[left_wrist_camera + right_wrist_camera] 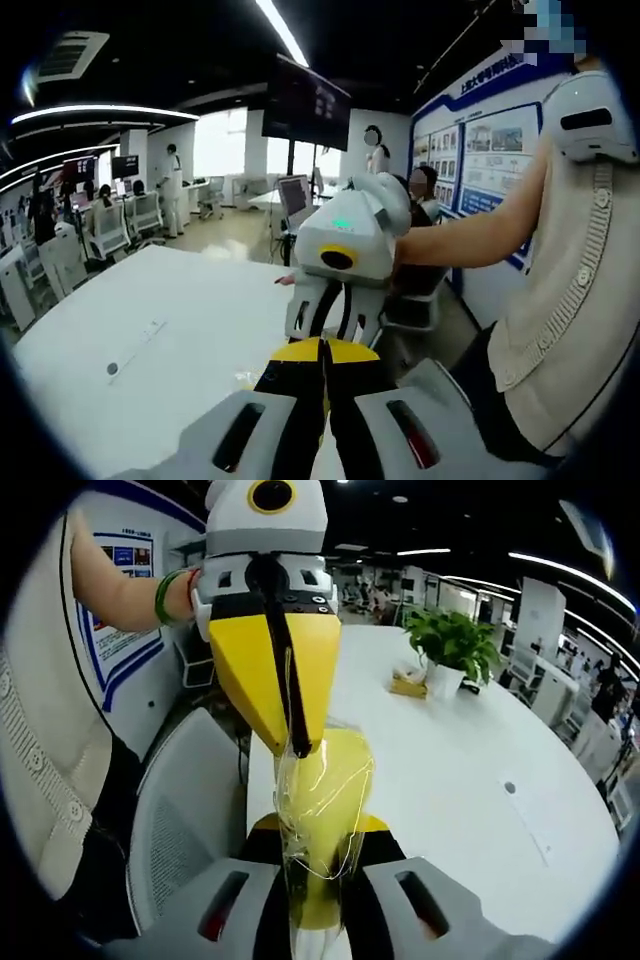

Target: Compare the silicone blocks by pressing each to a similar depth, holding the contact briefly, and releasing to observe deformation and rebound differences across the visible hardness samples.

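The clear flexible piece [300,830] stands between the jaws of the right gripper [330,780]. It is thin, glossy film, creased, with bright highlights along its folds, and the yellow jaw faces show through it. I cannot tell whether it is one of the silicone samples. The right gripper's jaws are pressed together on it. Its upper edge runs up to the left gripper [297,742], which comes down from above with its two yellow, wedge-shaped jaws brought together along a dark seam. The film's edge follows that seam, but I cannot tell whether those jaws really grip it.

In the left gripper view the left gripper [323,345] has black jaws with yellow tips closed tight, meeting the right gripper [330,325] tip to tip. Its white housing is held by a hand and forearm [470,240] — the film itself is too faint to make out here.

Beyond the claws lies a white table [480,780], smooth and matt, with a rounded edge and broad bare surface ahead. Far across it from the right claw stands a potted plant [455,645]. Beside the claws, off the table's near edge, is a grey mesh chair [185,820]. The person's cream knitted top [570,280] crowds one side, with a green bracelet [165,595] on the wrist.
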Demonstrator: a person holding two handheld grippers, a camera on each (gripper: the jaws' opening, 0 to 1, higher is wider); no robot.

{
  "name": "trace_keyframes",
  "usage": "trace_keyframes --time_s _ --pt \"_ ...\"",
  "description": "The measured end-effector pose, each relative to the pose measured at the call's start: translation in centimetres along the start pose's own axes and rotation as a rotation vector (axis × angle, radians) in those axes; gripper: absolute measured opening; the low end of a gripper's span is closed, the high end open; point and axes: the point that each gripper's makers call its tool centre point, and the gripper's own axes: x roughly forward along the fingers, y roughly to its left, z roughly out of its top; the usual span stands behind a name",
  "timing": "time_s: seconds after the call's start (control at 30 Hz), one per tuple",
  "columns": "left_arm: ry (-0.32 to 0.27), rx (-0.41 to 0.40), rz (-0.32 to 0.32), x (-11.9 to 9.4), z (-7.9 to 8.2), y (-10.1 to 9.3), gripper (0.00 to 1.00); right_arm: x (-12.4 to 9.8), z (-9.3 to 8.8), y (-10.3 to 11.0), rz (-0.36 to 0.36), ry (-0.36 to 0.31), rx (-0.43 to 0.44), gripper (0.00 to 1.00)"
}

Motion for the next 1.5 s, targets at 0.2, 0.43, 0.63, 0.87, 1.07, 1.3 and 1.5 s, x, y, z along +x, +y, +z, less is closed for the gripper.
trace_keyframes --time_s 0.2,0.43,0.63,0.87,1.07,1.3,1.5 --pt "0.0 -0.002 0.006 0.1 0.1 0.0 0.0 -0.1 -0.1 -0.3 -0.016 -0.006 -0.015 0.07" --pt "0.003 -0.002 0.015 0.2 0.0 0.1 0.0 -0.2 0.0 -1.0 -0.049 -0.01 -0.061 0.09" --pt "0.016 0.006 0.014 0.0 -0.3 0.0 0.0 0.1 -0.2 -1.0 -0.054 -0.009 -0.068 0.11" --pt "0.025 0.015 0.018 -0.1 -0.5 -0.1 0.0 0.2 -0.3 -1.1 -0.062 -0.003 -0.086 0.12" --pt "0.033 0.022 0.021 -0.1 -0.7 0.0 0.0 0.2 -0.5 -1.2 -0.071 0.011 -0.115 0.14" --pt "0.037 0.025 0.021 -0.1 -0.8 -0.1 0.0 0.2 -0.7 -1.1 -0.061 0.018 -0.095 0.16" --pt "0.042 0.023 0.02 -0.1 -1.0 -0.1 0.0 0.3 -0.9 -1.0 -0.059 0.027 -0.096 0.17"
